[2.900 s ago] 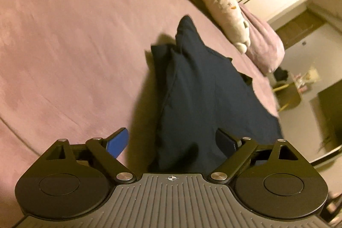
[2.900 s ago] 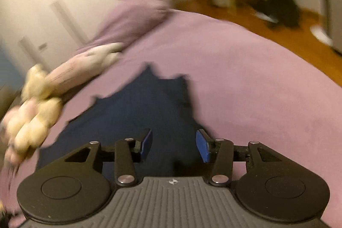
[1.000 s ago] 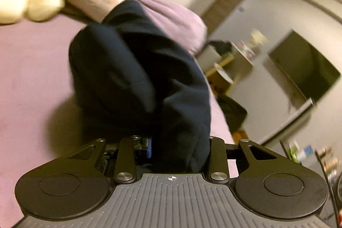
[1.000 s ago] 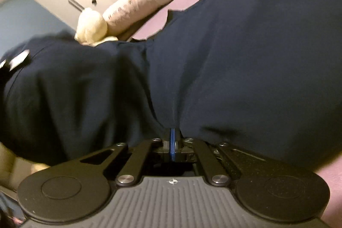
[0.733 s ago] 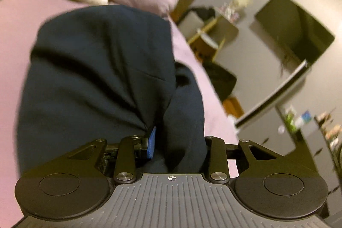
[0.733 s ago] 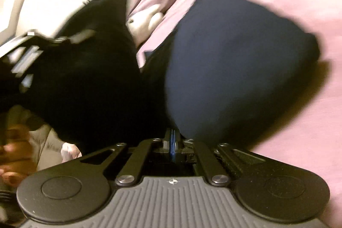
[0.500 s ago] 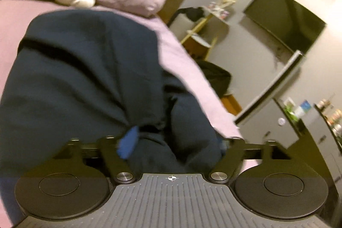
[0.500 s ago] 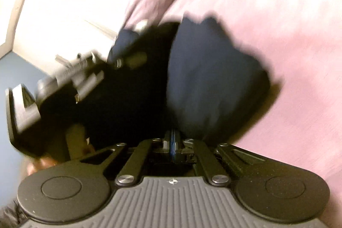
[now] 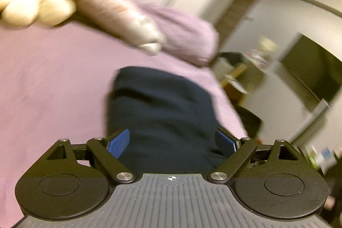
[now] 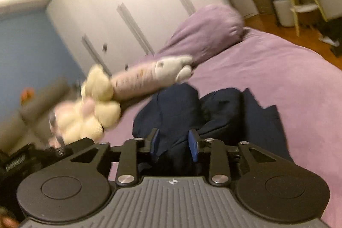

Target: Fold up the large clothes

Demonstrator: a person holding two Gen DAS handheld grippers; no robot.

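Navy cloth, the garment point(image 9: 162, 112), lies bunched in a folded heap on the mauve bed point(image 9: 47, 78); in the left wrist view it fills the near middle, running away from the camera toward the far pillow point(image 9: 183, 35); the left tongs point(image 9: 173, 142) hang over its near end with blue pads point(image 9: 118, 142) spread wide, one on either side of the cloth, gripping nothing. In the right wrist view the garment point(image 10: 213, 112) shows as two rounded lumps with a flat flap trailing to the right; the right tongs point(image 10: 173, 144) stand parted, a fold of cloth lying between the pads point(image 10: 193, 146) but not pinched. A cream plush toy point(image 10: 94, 108) and a long pinkish plush point(image 10: 149, 76) lie far left of the garment, near the pillow point(image 10: 205, 31); both views are blurred; white wardrobe doors point(image 10: 128, 3) stand beyond the bed.
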